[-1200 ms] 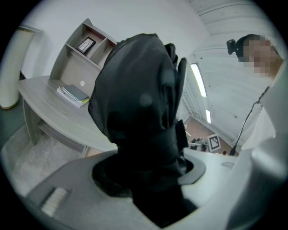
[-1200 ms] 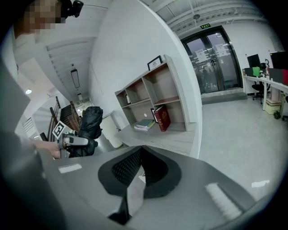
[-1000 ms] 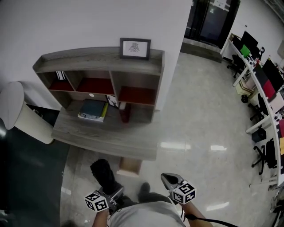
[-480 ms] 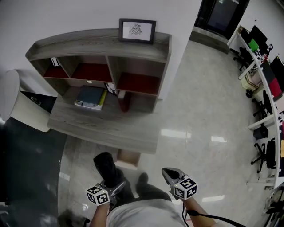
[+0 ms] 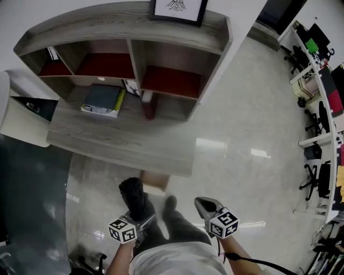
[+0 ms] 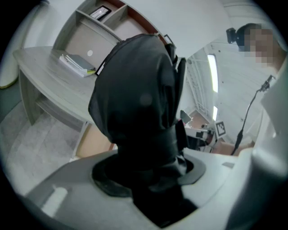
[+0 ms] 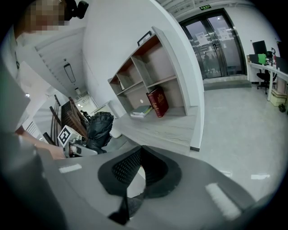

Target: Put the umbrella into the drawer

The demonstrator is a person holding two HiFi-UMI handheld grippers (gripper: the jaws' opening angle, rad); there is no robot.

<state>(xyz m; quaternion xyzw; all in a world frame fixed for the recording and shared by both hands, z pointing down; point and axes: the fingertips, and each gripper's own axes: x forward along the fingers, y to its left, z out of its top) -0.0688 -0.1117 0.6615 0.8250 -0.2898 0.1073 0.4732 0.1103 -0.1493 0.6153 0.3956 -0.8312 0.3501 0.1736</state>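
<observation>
The left gripper [image 5: 140, 220] is clamped on the folded black umbrella [image 5: 134, 196]. Its jaws are held fairly wide by the bunched fabric, which fills most of the left gripper view. The umbrella sticks out ahead of the claw over the pale floor [image 5: 236, 134]. It is well short of the desk [image 5: 123, 145] and just in front of that desk's front edge, beside the person's dark leg [image 5: 177, 228].

The right gripper [image 5: 206, 206] hangs over the floor on the other side of the leg. Its dark pads [image 7: 126, 168] come together at the tips with nothing between them.

On the desk, a stack of books [image 5: 102, 99] lies at the back left, under the shelf unit [image 5: 134, 21] that stands along the back edge. A red book [image 5: 149, 107] stands upright near the back middle, against one of the shelf uprights. A framed picture [image 5: 179, 6] sits on top of the shelves.

A tan box-like front [image 5: 156, 181] shows under the desk's front edge; I cannot tell whether it is the drawer.
</observation>
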